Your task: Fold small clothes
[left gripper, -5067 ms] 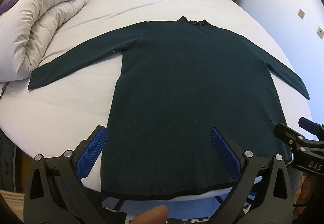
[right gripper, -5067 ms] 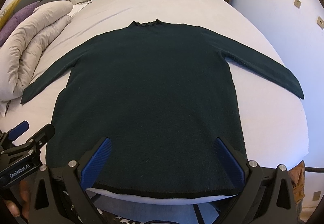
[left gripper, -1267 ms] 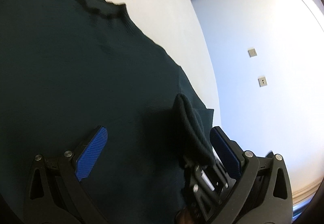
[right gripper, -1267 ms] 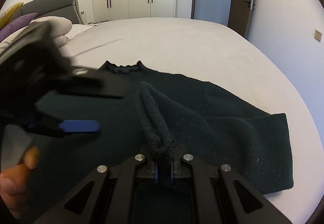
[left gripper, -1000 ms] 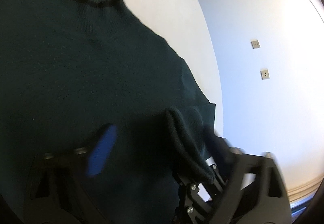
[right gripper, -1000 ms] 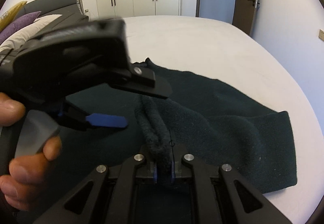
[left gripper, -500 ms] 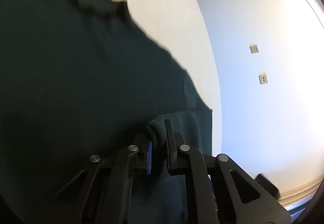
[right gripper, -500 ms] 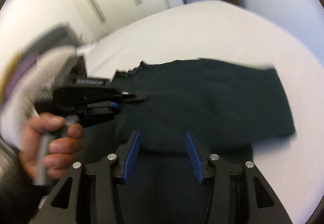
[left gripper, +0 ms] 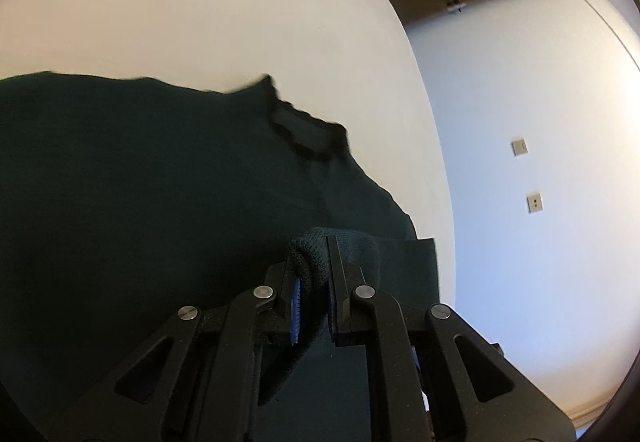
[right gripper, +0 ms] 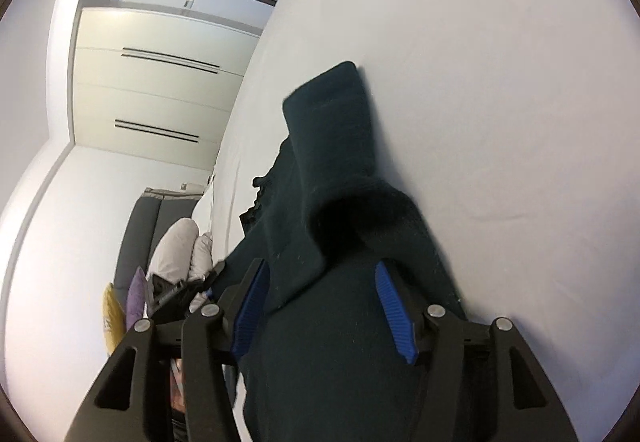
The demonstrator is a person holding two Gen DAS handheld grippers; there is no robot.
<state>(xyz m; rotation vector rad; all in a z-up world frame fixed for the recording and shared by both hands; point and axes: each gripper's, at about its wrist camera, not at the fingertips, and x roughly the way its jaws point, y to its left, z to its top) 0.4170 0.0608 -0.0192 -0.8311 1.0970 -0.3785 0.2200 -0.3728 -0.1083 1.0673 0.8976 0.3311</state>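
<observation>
**Left wrist view: sleeve pinched for the fold**

The white bed sheet (left gripper: 248,2) fills the upper left, wide bare room. The dark green knit sweater (left gripper: 140,170) lies flat across mid-frame. The left gripper (left gripper: 314,282) clenches a bunched sleeve fold, probably to carry it inward. The right gripper (right gripper: 322,306) is opening, its pads clear of the knit between them.
</observation>
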